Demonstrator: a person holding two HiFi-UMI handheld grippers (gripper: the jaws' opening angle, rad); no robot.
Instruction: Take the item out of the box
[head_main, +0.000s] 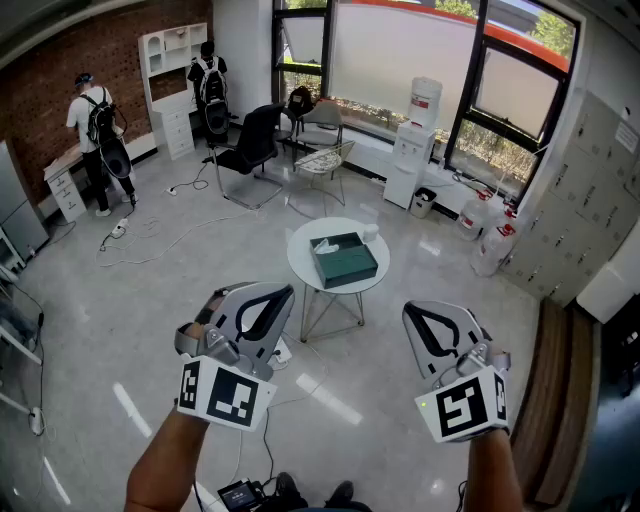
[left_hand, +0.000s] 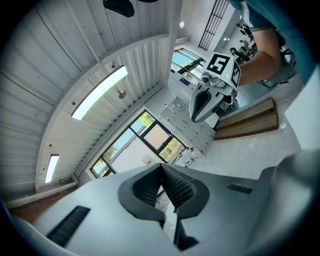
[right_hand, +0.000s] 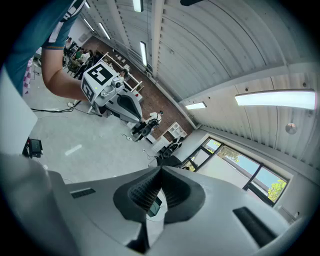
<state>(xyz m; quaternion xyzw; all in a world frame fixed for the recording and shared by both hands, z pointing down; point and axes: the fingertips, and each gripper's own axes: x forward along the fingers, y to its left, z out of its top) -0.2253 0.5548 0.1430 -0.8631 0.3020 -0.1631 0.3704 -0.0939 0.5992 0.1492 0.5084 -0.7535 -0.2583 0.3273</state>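
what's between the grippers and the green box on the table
Nothing visible. The left gripper and right gripper hang shut and empty, short of the round table. Only open floor lies between them and the green box.

A round white table (head_main: 300, 262) stands mid-floor, with a black office chair (head_main: 250, 148) behind it towards the windows. A water dispenser (head_main: 413, 150) stands by the window wall, with water jugs (head_main: 492, 245) near grey lockers (head_main: 585, 190). A person (head_main: 95, 135) wearing a backpack stands at a white desk (head_main: 65, 185) by the brick wall (head_main: 40, 90).
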